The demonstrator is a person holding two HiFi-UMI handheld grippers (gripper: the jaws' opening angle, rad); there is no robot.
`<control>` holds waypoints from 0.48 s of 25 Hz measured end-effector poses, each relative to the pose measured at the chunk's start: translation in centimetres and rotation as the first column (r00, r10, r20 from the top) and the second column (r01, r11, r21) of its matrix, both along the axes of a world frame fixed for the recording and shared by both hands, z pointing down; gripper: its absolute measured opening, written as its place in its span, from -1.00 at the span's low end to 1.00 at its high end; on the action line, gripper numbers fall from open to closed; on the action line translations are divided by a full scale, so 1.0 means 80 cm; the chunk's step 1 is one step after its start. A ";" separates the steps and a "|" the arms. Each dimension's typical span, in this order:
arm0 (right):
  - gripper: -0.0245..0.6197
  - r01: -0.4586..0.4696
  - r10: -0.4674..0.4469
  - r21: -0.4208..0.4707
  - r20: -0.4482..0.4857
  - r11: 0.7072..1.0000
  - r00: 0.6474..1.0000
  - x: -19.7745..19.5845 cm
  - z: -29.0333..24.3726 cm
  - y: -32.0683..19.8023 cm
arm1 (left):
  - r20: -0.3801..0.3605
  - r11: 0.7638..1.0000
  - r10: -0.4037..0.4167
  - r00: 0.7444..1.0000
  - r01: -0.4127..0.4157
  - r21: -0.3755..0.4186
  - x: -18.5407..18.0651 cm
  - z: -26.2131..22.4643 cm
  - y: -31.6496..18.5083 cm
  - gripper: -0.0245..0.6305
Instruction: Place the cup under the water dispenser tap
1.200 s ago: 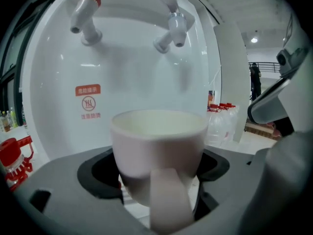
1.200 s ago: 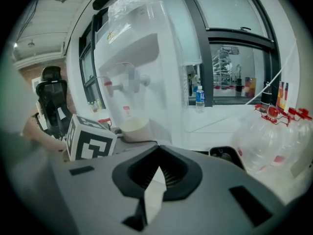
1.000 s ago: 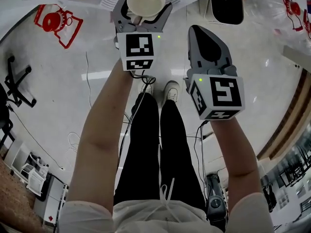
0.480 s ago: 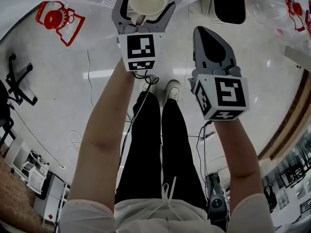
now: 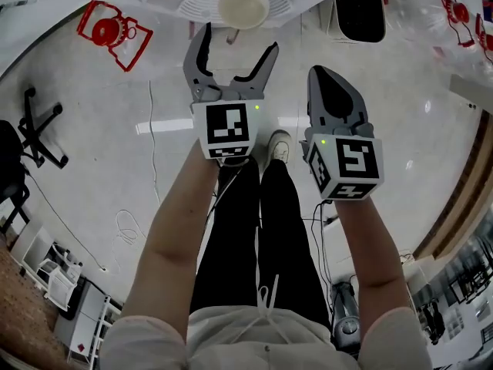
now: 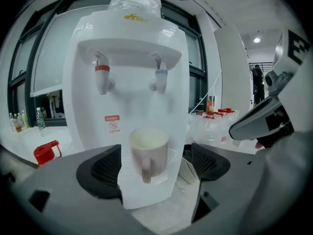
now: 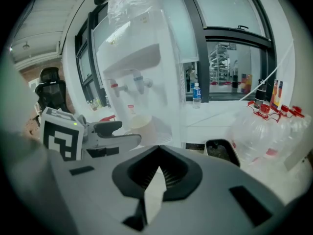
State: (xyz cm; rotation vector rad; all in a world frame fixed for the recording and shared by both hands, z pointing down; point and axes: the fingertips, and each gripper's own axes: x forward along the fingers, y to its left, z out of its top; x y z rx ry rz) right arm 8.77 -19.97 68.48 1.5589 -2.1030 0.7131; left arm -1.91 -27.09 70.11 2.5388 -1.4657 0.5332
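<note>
A cream cup (image 5: pixel 243 6) with a handle stands on the drip tray (image 5: pixel 196 8) of the white water dispenser (image 6: pixel 132 67). It sits below the taps, nearer the blue tap (image 6: pixel 160 77) than the red tap (image 6: pixel 101 75). My left gripper (image 5: pixel 235 48) is open and drawn back a little, apart from the cup (image 6: pixel 148 148), which faces it handle first. To its right my right gripper (image 5: pixel 327 74) is shut with nothing in it. In the right gripper view the cup (image 7: pixel 141 124) shows just past the left gripper (image 7: pixel 112 131).
Large water bottles (image 7: pixel 266 126) with red caps lie right of the dispenser, and another bottle (image 5: pixel 104 29) lies to its left. A black bin (image 5: pixel 360 6) stands beside it. An office chair (image 5: pixel 35 126) is at the far left. Cables trail over the glossy floor.
The left gripper has opened, let go of the cup and drawn back toward me. The cup stays on the drip tray. The right gripper barely moved.
</note>
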 end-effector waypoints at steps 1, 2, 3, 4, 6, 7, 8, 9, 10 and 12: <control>-0.85 -0.005 0.005 -0.005 0.002 1.000 1.000 0.000 -0.005 0.006 | -0.001 1.000 -0.015 1.000 0.015 -0.023 -0.006 -0.001 0.012 0.49; -0.85 -0.007 0.007 -0.010 0.002 1.000 1.000 -0.001 -0.012 0.012 | -0.003 0.999 -0.037 0.999 0.036 -0.040 -0.014 -0.005 0.025 0.39; -0.85 -0.008 0.008 -0.013 0.002 1.000 1.000 -0.002 -0.018 0.017 | -0.008 0.996 -0.064 0.998 0.064 -0.054 -0.023 -0.010 0.037 0.07; -0.85 -0.010 0.010 -0.016 0.000 1.000 1.000 -0.003 -0.024 0.023 | -0.017 0.994 -0.087 0.996 0.086 -0.070 -0.030 -0.015 0.049 -0.41; -0.85 -0.012 0.012 -0.024 -0.006 1.000 1.000 -0.005 -0.035 0.033 | -0.051 0.990 -0.084 0.995 0.077 -0.118 -0.032 -0.026 0.073 -0.76; -0.85 -0.010 0.010 -0.029 -0.009 1.000 1.000 -0.007 -0.041 0.038 | -0.073 0.988 -0.068 0.995 0.058 -0.142 -0.030 -0.032 0.084 -0.80; -0.85 -0.007 0.006 -0.031 -0.011 0.999 1.000 -0.010 -0.048 0.042 | -0.092 0.987 -0.054 0.994 0.039 -0.158 -0.027 -0.040 0.095 -0.86; -0.85 -0.004 0.003 -0.031 -0.012 1.000 1.000 -0.012 -0.056 0.046 | -0.108 0.986 -0.043 0.993 0.024 -0.167 -0.025 -0.050 0.103 -0.86; -0.85 -0.002 0.002 -0.027 -0.011 1.000 1.000 -0.015 -0.065 0.049 | -0.121 0.985 -0.035 0.992 0.014 -0.173 -0.024 -0.062 0.110 -0.87; -0.85 -0.008 0.008 -0.017 -0.001 1.000 1.000 -0.019 -0.087 0.054 | -0.135 0.981 -0.042 0.990 0.016 -0.192 -0.027 -0.086 0.121 -0.87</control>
